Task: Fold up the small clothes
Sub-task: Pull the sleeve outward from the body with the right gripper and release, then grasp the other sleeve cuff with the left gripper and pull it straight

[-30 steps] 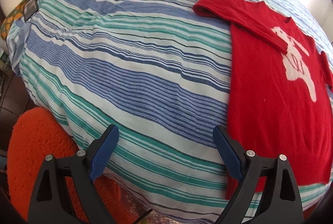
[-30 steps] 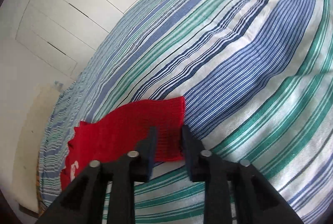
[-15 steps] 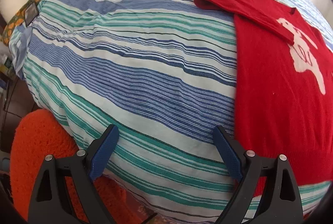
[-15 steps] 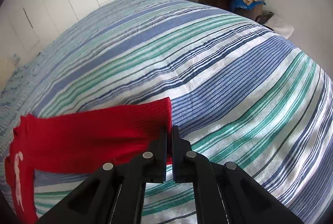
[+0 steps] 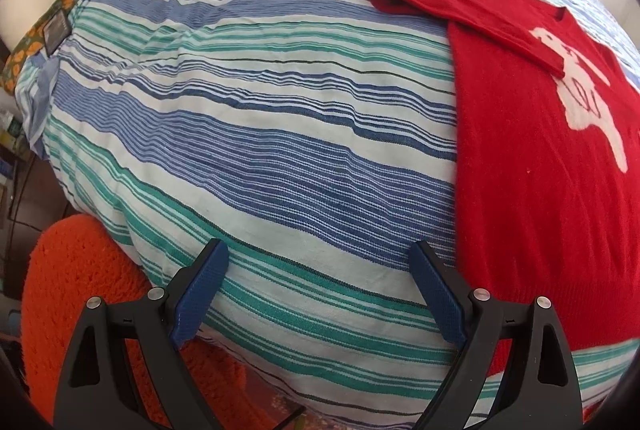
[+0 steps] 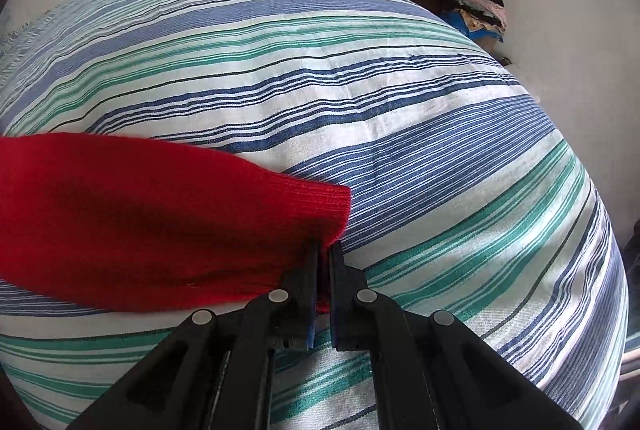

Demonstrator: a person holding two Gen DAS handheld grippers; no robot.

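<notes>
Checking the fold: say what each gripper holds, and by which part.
Right gripper is shut on the red sweater's sleeve, at its ribbed cuff corner. Left gripper is open, holding nothing.

Sweater (image 5: 540, 170) on bedspread (image 5: 260, 110)

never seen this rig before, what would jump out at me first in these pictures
The red sweater with its white motif, lying flat on the right side of the striped bedspread in the left wrist view. Next, the right gripper, shut on the ribbed cuff of the sweater sleeve, which stretches in from the left in the right wrist view. The left gripper hangs wide open over the bed's near edge, holding nothing.
</notes>
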